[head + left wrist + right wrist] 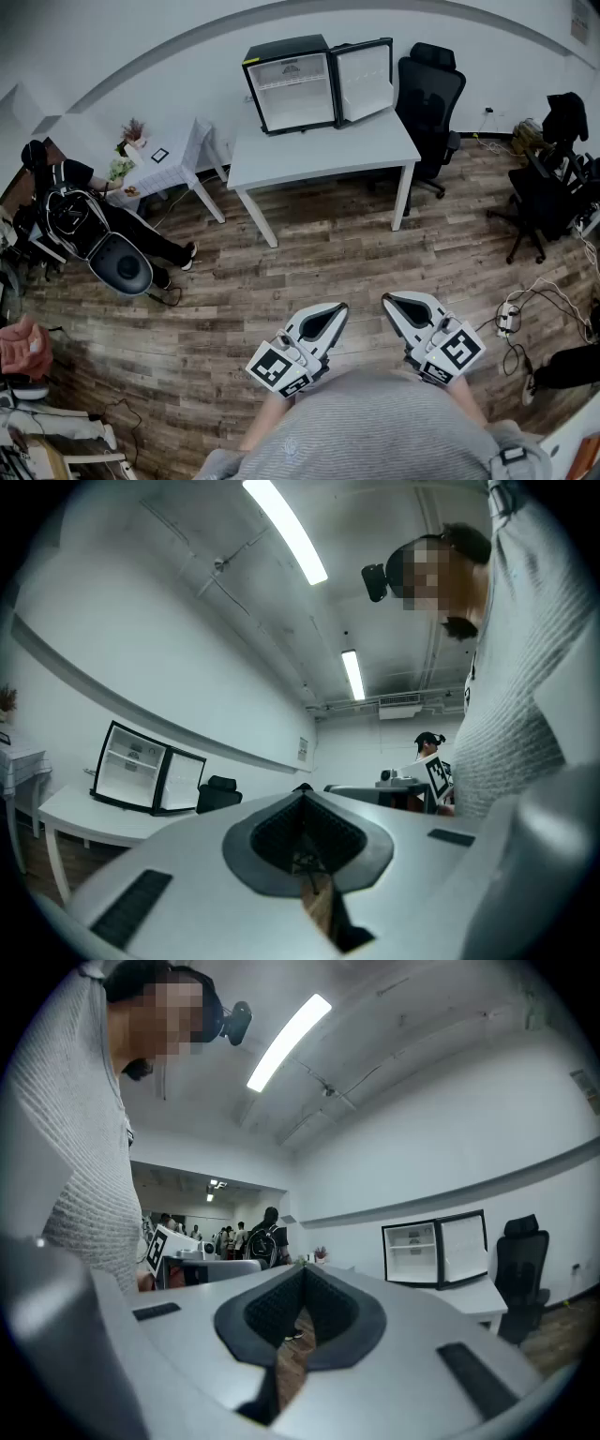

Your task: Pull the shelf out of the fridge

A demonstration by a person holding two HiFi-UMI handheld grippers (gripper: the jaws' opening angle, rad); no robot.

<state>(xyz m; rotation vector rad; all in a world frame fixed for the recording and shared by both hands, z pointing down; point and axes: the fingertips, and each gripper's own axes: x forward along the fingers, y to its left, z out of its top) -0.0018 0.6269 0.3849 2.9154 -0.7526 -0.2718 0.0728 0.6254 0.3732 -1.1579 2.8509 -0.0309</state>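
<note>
A small black fridge [292, 82] stands on a white table [319, 152] across the room, its door [366, 80] swung open to the right. A white shelf [296, 87] spans its white inside. The fridge also shows far off in the left gripper view [131, 778] and the right gripper view [437, 1251]. Both grippers are held close to the person's body, far from the fridge. My left gripper [339, 307] is shut with nothing in it. My right gripper [388, 300] is shut too, its jaws meeting at the tips, empty.
A black office chair [429, 101] stands right of the table. A small white side table [169, 161] with flowers is at the left, next to a seated person [89, 225]. Cables and a power strip [511, 319] lie on the wood floor at the right.
</note>
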